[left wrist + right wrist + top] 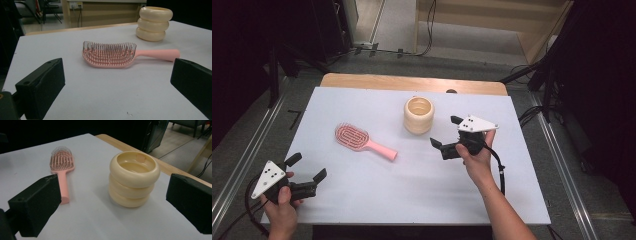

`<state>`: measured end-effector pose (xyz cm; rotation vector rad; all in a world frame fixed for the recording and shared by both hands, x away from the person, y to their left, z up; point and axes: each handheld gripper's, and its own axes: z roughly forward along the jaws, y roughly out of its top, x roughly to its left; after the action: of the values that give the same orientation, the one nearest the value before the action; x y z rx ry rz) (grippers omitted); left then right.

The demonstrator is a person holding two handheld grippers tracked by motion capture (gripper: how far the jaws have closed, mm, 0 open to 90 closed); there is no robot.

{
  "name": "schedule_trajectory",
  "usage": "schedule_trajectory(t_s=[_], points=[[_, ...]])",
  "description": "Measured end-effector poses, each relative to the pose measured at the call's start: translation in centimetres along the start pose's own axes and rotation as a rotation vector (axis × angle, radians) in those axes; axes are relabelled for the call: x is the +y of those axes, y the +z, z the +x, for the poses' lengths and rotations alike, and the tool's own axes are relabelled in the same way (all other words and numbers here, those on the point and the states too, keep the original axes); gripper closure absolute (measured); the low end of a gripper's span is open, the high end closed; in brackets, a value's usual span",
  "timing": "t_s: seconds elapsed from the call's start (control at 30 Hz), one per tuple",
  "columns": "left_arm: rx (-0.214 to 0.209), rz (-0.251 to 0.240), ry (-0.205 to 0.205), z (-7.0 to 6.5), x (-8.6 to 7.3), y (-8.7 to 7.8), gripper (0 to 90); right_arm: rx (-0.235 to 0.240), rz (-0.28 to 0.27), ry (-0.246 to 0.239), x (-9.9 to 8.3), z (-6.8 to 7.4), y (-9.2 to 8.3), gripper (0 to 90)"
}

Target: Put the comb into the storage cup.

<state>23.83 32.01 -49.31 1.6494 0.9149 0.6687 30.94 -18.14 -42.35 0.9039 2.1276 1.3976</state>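
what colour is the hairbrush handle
Pink, like the rest of the hairbrush; clearest in the left gripper view.

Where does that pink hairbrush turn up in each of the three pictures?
High view: the pink hairbrush lies left of centre on the white table, handle pointing lower right.
Left gripper view: it sits mid-picture, bristles up, handle pointing right.
Right gripper view: it lies upper left, handle pointing toward the camera.
Shared landmark: the cream ribbed cup, standing apart from the brush, nearer its handle end.
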Motion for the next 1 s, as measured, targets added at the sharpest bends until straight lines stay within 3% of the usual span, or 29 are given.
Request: schedule_trajectory(t_s=[0.4, 1.0], points=[[0.001, 0.001, 0.002, -0.1, 0.0, 0.1, 0.0, 0.041, 0.044, -0.041, 1.6, 1.1, 2.6, 0.0], [-0.002, 0.003, 0.007, -0.1, 0.0, 0.0, 0.0, 0.112, 0.102, -0.053, 3.3, 2.2, 6.2, 0.0]])
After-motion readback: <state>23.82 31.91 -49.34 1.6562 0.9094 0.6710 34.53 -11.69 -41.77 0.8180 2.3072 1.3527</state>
